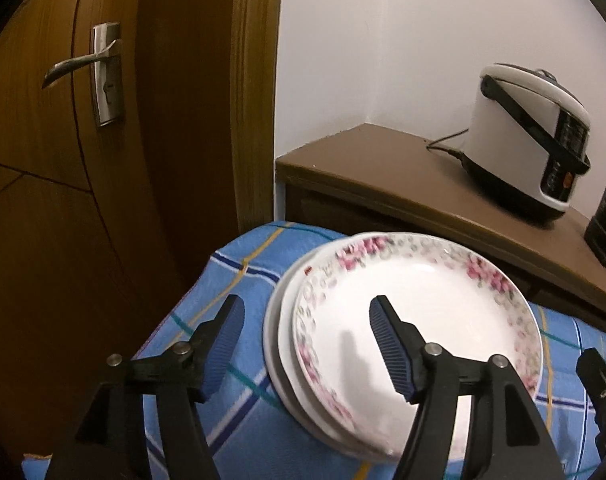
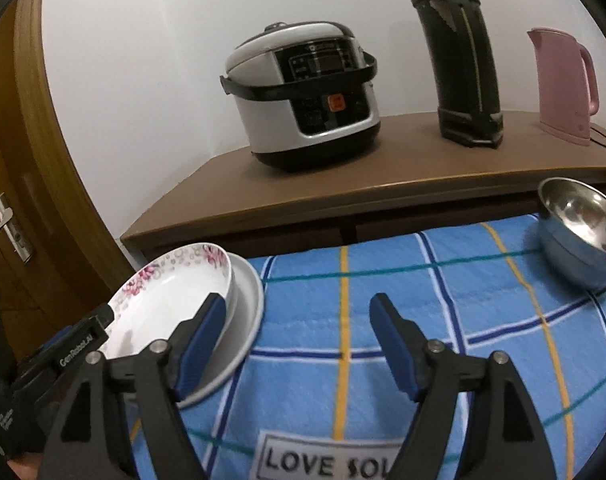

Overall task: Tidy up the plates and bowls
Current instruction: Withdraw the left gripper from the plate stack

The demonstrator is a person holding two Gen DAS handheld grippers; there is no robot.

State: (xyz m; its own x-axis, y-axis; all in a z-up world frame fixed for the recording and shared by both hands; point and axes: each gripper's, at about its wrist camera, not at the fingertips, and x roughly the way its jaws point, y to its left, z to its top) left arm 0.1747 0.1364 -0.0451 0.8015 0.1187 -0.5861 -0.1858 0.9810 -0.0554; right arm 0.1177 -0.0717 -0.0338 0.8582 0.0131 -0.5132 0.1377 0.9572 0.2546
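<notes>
The floral-rimmed plate (image 1: 419, 320) is sitting nested on top of a plain white plate (image 1: 279, 344), the pair resting on the blue plaid cloth (image 2: 383, 320) at its left end, near the wooden door (image 1: 63, 200). The left gripper (image 1: 307, 344) is hovering over the stack with its jaws standing wide apart, one blue pad (image 1: 391, 348) above the floral plate's well and the other out over the cloth; neither is pressing on anything. The right gripper (image 2: 299, 340) is hanging over bare cloth just beside the stack, its jaws likewise spread and gripping nothing. A steel bowl (image 2: 579, 232) is lying tilted at the cloth's far right, well apart from the plates. Behind, a brown cabinet (image 2: 383, 184) is carrying a rice cooker (image 2: 307, 100), a dark flask (image 2: 467, 60) and a pink kettle (image 2: 563, 84).
</notes>
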